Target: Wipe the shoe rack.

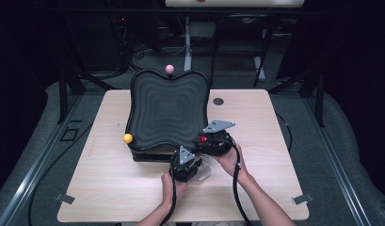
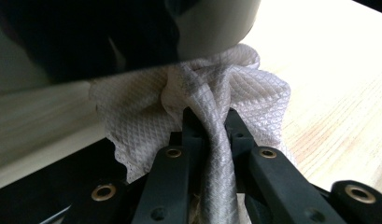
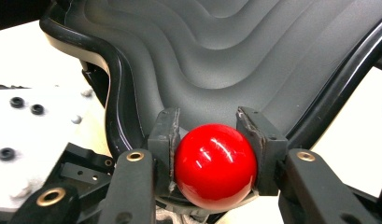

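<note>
High cam overhead; right cam close, both see tray point(image 1: 167, 110).

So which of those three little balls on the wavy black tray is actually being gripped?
The red ball at the near right corner of the tray, clamped between the right gripper's jaws. The yellow ball at the left corner and the pink ball at the far edge sit untouched.

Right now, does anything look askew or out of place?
Nothing looks damaged or spilled. The black wavy tray sits tilted, its far edge raised; the right gripper grips its red ball, the left gripper a crumpled cloth.
</note>
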Demonstrator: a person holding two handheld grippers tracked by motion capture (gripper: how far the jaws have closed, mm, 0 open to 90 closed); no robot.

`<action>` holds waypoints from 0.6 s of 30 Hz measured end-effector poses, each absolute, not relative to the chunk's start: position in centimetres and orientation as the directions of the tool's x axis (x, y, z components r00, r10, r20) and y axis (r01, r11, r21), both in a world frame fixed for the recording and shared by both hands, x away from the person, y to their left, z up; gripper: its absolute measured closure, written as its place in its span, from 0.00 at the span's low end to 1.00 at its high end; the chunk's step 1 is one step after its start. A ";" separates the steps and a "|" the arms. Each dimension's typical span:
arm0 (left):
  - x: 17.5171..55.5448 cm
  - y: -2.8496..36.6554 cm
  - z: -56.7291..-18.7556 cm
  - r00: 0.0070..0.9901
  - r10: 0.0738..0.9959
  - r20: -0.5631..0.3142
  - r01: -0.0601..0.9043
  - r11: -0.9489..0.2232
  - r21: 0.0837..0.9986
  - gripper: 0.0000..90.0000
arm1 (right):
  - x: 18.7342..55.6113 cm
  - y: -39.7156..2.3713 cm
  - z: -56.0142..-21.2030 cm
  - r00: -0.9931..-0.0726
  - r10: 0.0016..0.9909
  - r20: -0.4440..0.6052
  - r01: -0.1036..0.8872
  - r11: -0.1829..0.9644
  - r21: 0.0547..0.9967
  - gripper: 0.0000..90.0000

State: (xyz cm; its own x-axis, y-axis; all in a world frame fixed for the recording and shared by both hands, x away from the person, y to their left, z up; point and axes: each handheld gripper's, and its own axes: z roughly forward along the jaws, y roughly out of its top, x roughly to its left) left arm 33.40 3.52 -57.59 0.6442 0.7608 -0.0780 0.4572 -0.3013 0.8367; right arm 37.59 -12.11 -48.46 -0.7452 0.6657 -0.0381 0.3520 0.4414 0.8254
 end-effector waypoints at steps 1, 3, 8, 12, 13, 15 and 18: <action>33.3 3.5 -57.4 0.645 0.761 -0.077 0.451 -0.297 0.841 0.91 | 37.6 -12.1 -48.5 -0.746 0.665 -0.037 0.352 0.440 0.826 0.67; 33.1 3.5 -57.1 0.647 0.760 -0.060 0.427 -0.295 0.855 0.91 | 37.6 -12.1 -48.5 -0.745 0.666 -0.037 0.352 0.439 0.826 0.67; 32.6 3.5 -56.2 0.644 0.763 -0.056 0.394 -0.268 0.879 0.91 | 37.6 -12.1 -48.5 -0.746 0.665 -0.035 0.352 0.438 0.827 0.67; 32.6 3.5 -56.3 0.641 0.765 -0.060 0.391 -0.259 0.883 0.91 | 37.6 -12.1 -48.5 -0.746 0.665 -0.036 0.353 0.440 0.826 0.67; 32.6 3.5 -56.2 0.637 0.768 -0.063 0.391 -0.252 0.885 0.91 | 37.6 -12.1 -48.5 -0.746 0.665 -0.036 0.353 0.440 0.826 0.67; 32.5 3.5 -56.2 0.639 0.767 -0.060 0.386 -0.252 0.887 0.91 | 37.6 -12.1 -48.5 -0.746 0.665 -0.035 0.353 0.438 0.827 0.67; 32.7 3.6 -56.2 0.642 0.764 -0.064 0.391 -0.254 0.884 0.91 | 37.6 -12.1 -48.5 -0.745 0.666 -0.033 0.353 0.436 0.828 0.67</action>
